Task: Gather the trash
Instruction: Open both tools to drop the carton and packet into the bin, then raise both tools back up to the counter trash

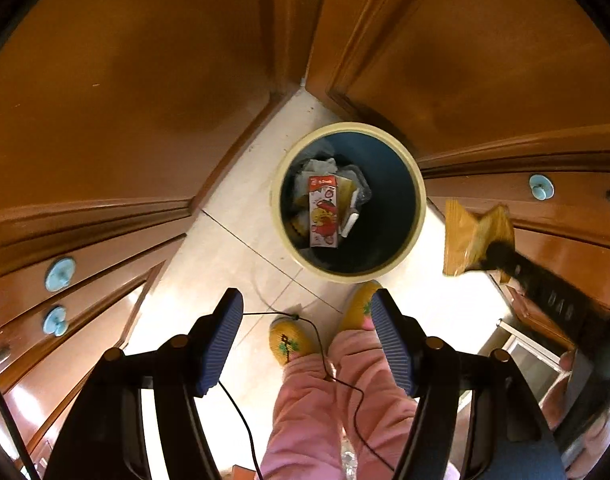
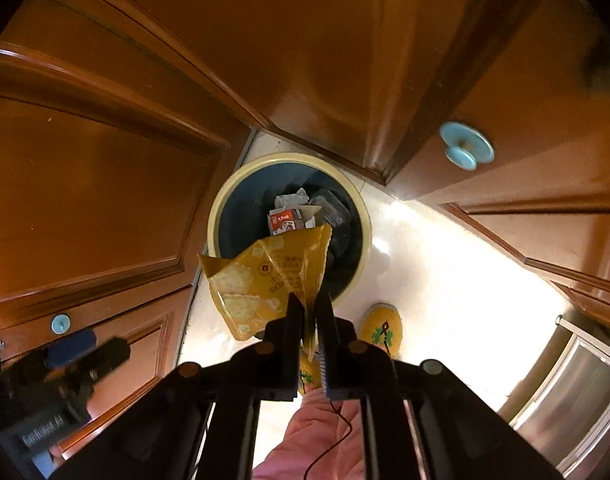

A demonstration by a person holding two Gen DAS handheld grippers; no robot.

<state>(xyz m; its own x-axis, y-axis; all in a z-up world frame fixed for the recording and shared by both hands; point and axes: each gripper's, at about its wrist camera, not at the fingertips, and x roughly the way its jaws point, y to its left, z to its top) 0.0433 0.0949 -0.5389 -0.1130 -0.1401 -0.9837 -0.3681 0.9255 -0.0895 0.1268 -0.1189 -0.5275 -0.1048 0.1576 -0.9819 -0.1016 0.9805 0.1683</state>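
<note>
Right gripper [image 2: 311, 304] pinching yellow wrapper [image 2: 265, 280], dangling over near rim of bin [image 2: 221, 208], mouth just beyond. Left gripper [image 1: 307, 300] wide, empty.

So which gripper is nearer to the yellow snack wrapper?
Right. The right gripper pinches the yellow snack wrapper above the trash bin. The left gripper is open and empty, apart from it, above the floor.

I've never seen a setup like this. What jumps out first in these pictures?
Probably the round waste bin on the pale floor between wooden cabinets, with a red-and-white carton lying among the trash inside. Next, the yellow snack wrapper pinched in the right hand-held gripper above the bin, while the left hand-held gripper is open and empty.
</note>
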